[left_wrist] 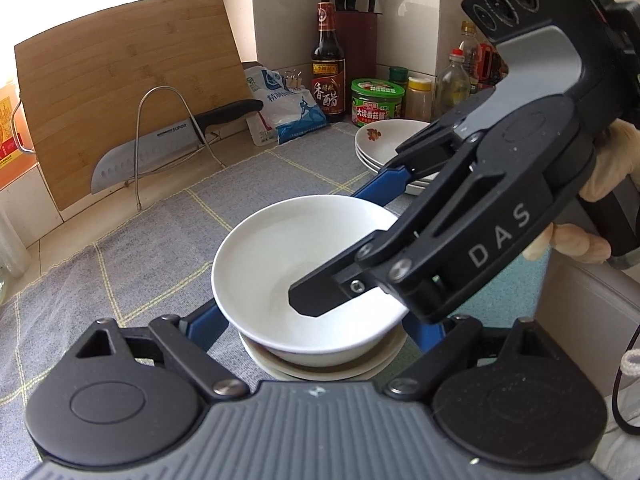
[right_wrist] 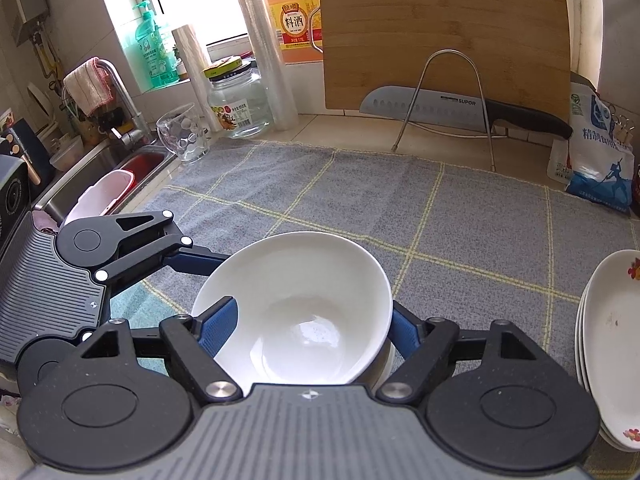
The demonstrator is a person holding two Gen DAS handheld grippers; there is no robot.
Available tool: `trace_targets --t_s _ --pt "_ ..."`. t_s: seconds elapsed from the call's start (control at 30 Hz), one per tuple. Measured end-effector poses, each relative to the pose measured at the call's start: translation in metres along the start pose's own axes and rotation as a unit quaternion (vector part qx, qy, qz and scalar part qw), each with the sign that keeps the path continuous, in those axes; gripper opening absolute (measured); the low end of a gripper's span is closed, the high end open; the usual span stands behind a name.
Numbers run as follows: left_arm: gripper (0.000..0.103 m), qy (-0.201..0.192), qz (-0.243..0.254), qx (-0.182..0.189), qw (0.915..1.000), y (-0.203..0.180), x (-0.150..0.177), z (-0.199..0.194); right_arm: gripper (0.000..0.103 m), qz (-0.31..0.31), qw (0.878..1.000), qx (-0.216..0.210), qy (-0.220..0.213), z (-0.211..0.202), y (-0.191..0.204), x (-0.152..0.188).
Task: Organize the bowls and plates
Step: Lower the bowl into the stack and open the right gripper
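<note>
A white bowl (left_wrist: 280,256) (right_wrist: 296,300) sits on top of a short stack of bowls (left_wrist: 320,370) on a grey checked cloth (right_wrist: 400,208). My right gripper (right_wrist: 312,306) (left_wrist: 332,246) straddles the top bowl's wall. One finger (right_wrist: 218,328) lies inside the hollow with its pad bare, and the other finger (right_wrist: 402,330) is outside by the rim. My left gripper (left_wrist: 316,320) stands wide around the stack, with its fingers (left_wrist: 208,324) beside the lower bowls. The top bowl hides their tips, so contact is unclear. A stack of flower-patterned plates (left_wrist: 384,140) (right_wrist: 608,340) rests nearby.
A bamboo cutting board (right_wrist: 444,36) and a knife (right_wrist: 432,106) lean in a wire rack at the back. Sauce bottles (left_wrist: 328,76), a green-lidded jar (left_wrist: 376,102) and a salt bag (right_wrist: 596,160) crowd the far corner. The sink (right_wrist: 120,176) and a drinking glass (right_wrist: 182,132) lie left.
</note>
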State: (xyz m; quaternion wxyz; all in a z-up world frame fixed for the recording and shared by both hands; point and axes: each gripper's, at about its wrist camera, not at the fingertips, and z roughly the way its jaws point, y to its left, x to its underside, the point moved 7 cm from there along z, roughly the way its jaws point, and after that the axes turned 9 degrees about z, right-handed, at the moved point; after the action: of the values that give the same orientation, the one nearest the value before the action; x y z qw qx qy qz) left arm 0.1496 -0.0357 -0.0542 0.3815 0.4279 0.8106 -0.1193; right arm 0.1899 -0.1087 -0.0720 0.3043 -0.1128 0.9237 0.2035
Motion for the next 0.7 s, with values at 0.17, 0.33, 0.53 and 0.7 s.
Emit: trace_targets --t_s 0.17,0.33,0.53,0.7 --pt "0.093 0.003 -0.006 0.010 0.9999 0.001 0.001 0.001 0.086 -0.013 1.000 0.003 0.001 0.000 0.003 0.003" --pt "0.094 0.006 -0.013 0.021 0.9997 0.002 0.001 0.002 0.090 -0.020 1.000 0.004 0.002 0.001 0.004 0.004" --pt "0.095 0.007 -0.009 0.023 0.9997 0.001 0.002 0.000 0.101 -0.026 1.000 0.011 0.000 0.000 0.004 0.008" --pt "0.095 0.007 0.001 0.024 0.9997 0.001 0.004 -0.007 0.103 -0.034 0.999 0.017 -0.005 -0.009 0.003 0.011"
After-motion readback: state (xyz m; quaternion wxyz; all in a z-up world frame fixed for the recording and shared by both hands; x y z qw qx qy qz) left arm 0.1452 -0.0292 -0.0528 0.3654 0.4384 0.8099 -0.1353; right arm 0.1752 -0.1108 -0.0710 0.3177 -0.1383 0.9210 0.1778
